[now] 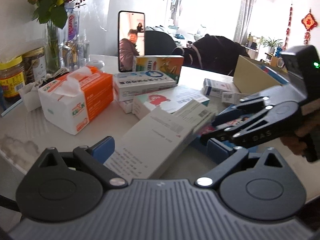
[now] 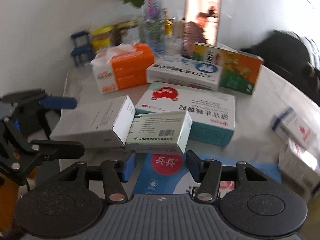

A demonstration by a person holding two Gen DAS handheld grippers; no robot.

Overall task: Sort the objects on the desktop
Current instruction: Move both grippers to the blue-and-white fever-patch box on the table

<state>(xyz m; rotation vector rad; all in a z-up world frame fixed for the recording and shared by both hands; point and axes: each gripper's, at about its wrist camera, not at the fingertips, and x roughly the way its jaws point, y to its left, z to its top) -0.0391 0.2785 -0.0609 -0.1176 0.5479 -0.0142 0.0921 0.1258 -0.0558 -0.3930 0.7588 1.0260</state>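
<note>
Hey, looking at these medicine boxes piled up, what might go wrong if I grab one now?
1. The grey-white box leans on the barcode box; lifting either would probably shift the other.
2. The left gripper and right gripper are open close together, so they might collide.
3. The right wrist view is blurred, so aim may suffer.

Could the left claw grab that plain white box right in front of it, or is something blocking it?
Probably yes. The left gripper is open, its blue fingers on either side of the white box. Nothing lies between them, though the right gripper hovers close beside its far end.
</note>
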